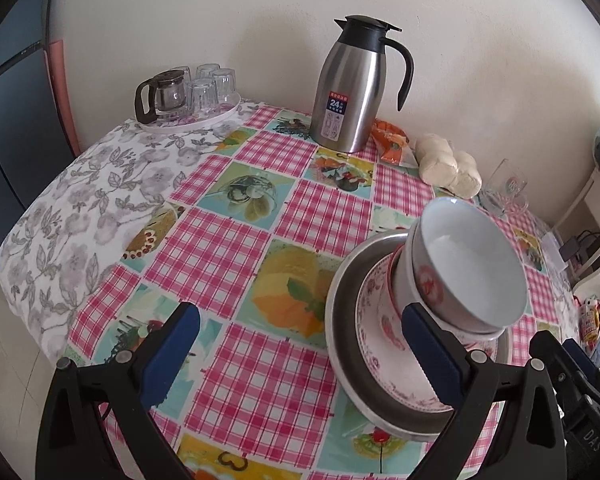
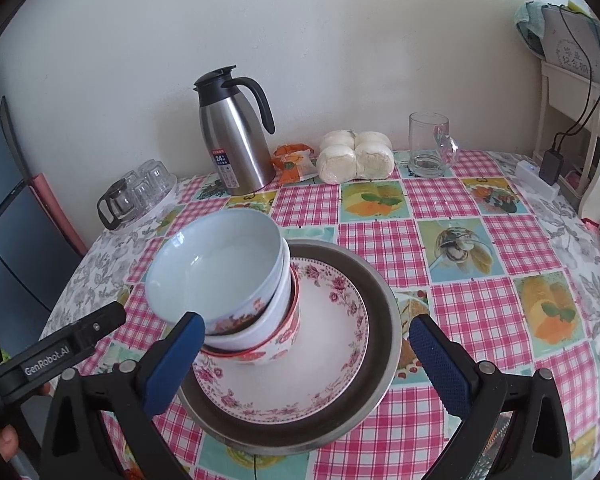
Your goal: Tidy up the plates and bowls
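- Between the blue pads of the right gripper [image 2: 305, 354] sits the near part of the dish stack; the jaws stand wide apart and neither pad presses on anything.
- Left gripper [image 1: 305, 352] likewise has its jaws spread wide, with only the checked tablecloth [image 1: 236, 248] showing between them; its right pad overlaps the edge of the stack in the left wrist view, but whether it touches cannot be told.
- Lowest in the stack is a metal plate [image 2: 384, 320] with a dark inner ring, resting on the table.
- On it lies a floral plate [image 2: 332, 340], white with a pink flower rim.
- Three bowls are nested on the floral plate, toward its left side in the right wrist view: a red-patterned bowl [image 2: 284, 344] at the bottom, a white bowl [image 2: 272, 316] in the middle, and a pale blue-white bowl [image 2: 216, 268] on top, which leans over toward the left.
- Farther back near the wall stands a steel thermos jug [image 2: 236, 144] with a black handle, upright.
- Beside it lie an orange packet [image 2: 294, 164] and a bag of white buns [image 2: 356, 160], and further right a glass mug [image 2: 430, 146].
- At the far left corner a tray [image 1: 188, 120] holds upturned glasses and a small glass teapot [image 1: 164, 94].
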Motion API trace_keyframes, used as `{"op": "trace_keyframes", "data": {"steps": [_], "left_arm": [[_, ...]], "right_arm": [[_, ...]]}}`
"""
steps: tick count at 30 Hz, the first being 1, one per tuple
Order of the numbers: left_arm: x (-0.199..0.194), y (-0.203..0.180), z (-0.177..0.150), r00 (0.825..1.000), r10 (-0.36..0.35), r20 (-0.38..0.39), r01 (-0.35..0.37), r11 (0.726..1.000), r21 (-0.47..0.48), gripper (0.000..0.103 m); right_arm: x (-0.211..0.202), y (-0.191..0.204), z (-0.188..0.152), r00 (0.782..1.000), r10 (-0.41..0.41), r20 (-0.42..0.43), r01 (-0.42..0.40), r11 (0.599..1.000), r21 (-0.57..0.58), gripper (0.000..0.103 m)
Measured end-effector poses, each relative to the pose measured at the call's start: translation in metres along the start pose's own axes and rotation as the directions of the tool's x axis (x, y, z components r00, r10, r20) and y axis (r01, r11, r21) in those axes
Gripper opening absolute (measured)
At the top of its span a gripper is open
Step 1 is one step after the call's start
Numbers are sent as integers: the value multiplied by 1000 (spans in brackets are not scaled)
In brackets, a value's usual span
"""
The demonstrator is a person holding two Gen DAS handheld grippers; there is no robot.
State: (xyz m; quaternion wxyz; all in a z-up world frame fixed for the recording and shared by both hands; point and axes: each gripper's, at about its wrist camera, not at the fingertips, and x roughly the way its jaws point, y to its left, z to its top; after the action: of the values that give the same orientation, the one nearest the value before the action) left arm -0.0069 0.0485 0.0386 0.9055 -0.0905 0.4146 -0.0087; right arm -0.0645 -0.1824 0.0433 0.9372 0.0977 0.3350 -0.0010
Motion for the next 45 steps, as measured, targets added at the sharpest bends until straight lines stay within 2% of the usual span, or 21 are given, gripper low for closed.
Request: {"op": "trace_keyframes", "data": {"steps": [3, 7, 15, 25, 45], "left_arm": [[-1, 1, -6, 1000, 27, -14, -27, 1000, -4, 101], [5, -5, -16, 997, 58, -56, -55, 997, 52, 101], [15, -16, -36, 986, 67, -152, -49, 992, 120, 101], [23, -15, -44, 969, 131, -211, -105, 986, 131, 101], [25, -15, -50, 962, 128, -241, -100, 987, 124, 101]], "right_arm": [[0, -2, -7, 1000, 0, -22, 0, 1000, -6, 103], [0, -5, -16, 999, -16, -52, 15, 1000, -18, 103], [17, -15, -33, 984, -63, -169, 59, 998, -29, 103], [16, -17, -43, 977, -82, -195, 76, 996, -35, 103], [10, -23, -50, 973, -105, -205, 102, 995, -25, 103]]}}
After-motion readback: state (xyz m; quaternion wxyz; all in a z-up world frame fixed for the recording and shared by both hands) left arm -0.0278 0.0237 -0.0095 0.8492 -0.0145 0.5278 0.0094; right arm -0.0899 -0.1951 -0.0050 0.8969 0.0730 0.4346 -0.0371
